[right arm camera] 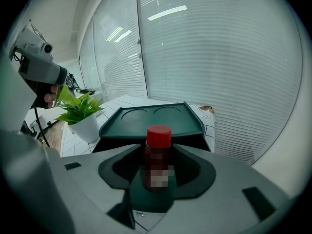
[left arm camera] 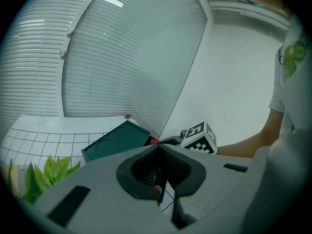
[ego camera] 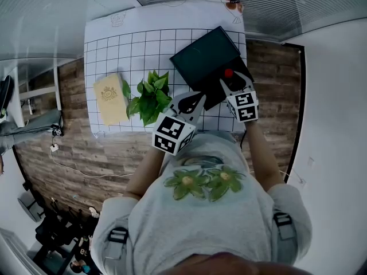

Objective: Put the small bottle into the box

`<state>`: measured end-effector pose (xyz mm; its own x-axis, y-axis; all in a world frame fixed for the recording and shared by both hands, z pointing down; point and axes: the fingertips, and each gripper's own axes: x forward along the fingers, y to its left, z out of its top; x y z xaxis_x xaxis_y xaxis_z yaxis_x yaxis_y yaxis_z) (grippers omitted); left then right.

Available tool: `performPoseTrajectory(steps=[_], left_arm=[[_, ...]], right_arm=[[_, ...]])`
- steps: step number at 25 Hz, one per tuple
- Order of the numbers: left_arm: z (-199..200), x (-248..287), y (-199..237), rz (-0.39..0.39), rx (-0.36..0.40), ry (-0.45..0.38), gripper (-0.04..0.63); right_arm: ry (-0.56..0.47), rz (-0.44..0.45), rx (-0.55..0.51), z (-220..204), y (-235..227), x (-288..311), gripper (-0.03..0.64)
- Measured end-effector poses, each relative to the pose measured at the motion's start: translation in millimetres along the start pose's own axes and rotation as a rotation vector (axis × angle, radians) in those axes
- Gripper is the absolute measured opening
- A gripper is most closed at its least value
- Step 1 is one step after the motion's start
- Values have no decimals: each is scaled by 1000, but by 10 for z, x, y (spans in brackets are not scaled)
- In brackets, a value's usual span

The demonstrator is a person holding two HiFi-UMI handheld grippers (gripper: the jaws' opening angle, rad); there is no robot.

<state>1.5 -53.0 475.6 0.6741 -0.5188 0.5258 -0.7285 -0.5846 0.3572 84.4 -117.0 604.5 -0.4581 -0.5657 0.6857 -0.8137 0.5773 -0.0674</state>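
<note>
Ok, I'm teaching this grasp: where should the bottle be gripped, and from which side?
Take the bottle by its body below the red cap, from the side: it's upright, narrow and round. The right gripper holds it so.

The dark green rectangular plastic box (ego camera: 206, 59) is one plain colour. Under it, the white table mat (ego camera: 143, 44) is ruled with a thin black grid. At the box's near edge, the small dark bottle (right arm camera: 158, 160) has a bright red cap. Left of the box, the leafy plant (ego camera: 150, 96) is fresh green in a white pot (right arm camera: 87, 126). Further left is a pale yellow flat carton (ego camera: 110, 99). The left gripper (ego camera: 194, 103) and right gripper (ego camera: 230, 83) are grey, with black-and-white marker cubes. The wood-plank floor (ego camera: 74, 148) is brown.
</note>
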Motion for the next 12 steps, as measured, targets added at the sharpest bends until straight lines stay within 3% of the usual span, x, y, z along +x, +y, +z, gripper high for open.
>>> performPoseTrajectory(steps=[12], left_arm=[[-26,-22,-23,-3,6,7,8]], right_arm=[[-1,2,-4,-57,20,28,199]])
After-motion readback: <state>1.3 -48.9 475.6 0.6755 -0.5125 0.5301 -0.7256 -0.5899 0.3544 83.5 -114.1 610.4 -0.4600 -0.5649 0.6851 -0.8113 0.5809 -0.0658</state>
